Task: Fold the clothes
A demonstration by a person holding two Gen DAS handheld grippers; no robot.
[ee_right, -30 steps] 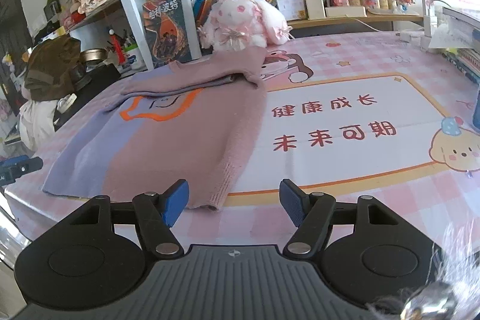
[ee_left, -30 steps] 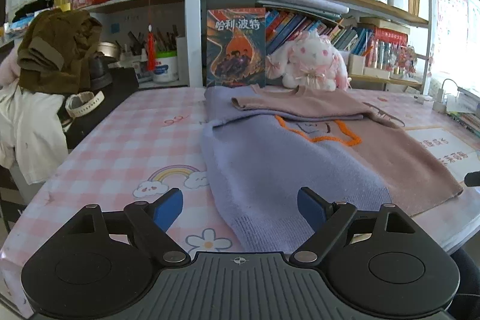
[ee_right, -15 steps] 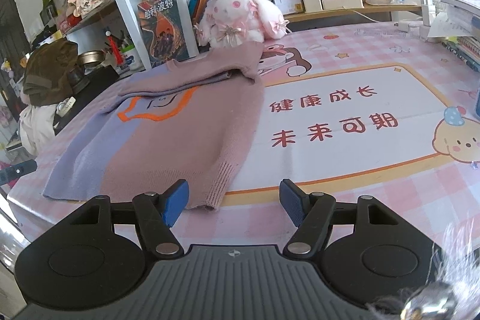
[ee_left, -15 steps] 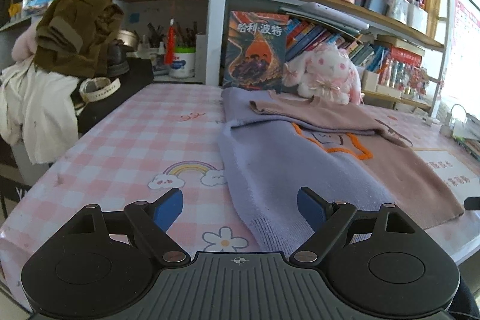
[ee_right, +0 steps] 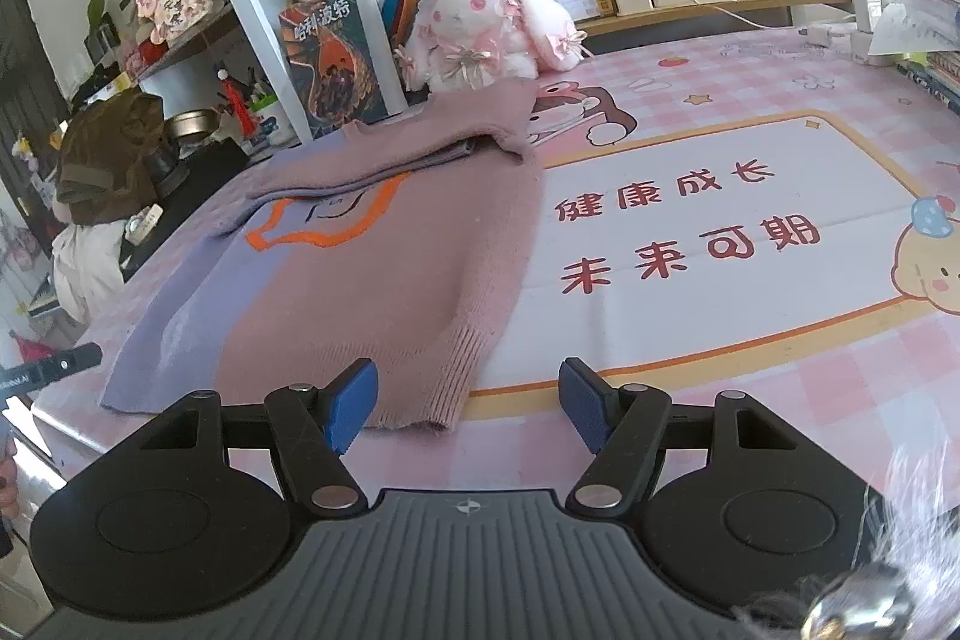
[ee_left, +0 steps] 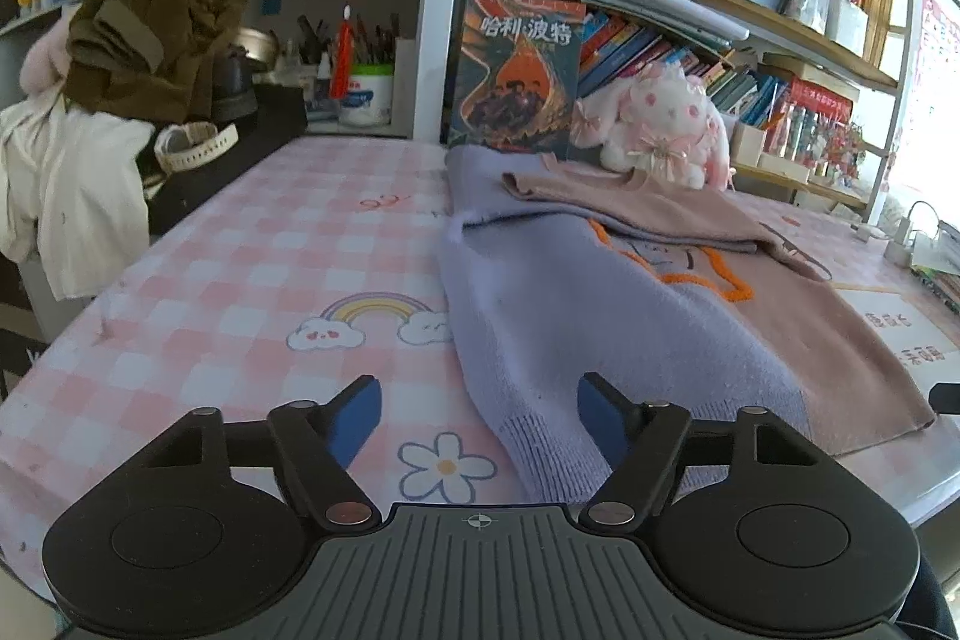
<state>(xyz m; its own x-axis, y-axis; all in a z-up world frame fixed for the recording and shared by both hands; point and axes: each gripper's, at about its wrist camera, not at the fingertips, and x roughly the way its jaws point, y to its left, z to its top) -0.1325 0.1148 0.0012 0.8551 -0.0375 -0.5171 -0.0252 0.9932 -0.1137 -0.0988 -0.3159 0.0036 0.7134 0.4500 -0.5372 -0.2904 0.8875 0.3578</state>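
Note:
A lilac and dusty-pink knit sweater with an orange outline on its chest lies flat on the pink checked table, its sleeves folded across the top. My left gripper hovers over the lilac hem corner near the table's front edge; its jaws are closing, the hem lies below the gap and the blue pads press on nothing. My right gripper stands open just short of the pink ribbed hem corner, apart from it.
A pink plush rabbit and an upright book stand at the table's back edge under crowded shelves. Brown and white clothes are heaped on a chair at the left. A printed mat covers the table right of the sweater.
The left gripper's jaws have narrowed, and its view has shifted and rolled a little, so the sweater hem sits further right. The right gripper's view is almost the same.

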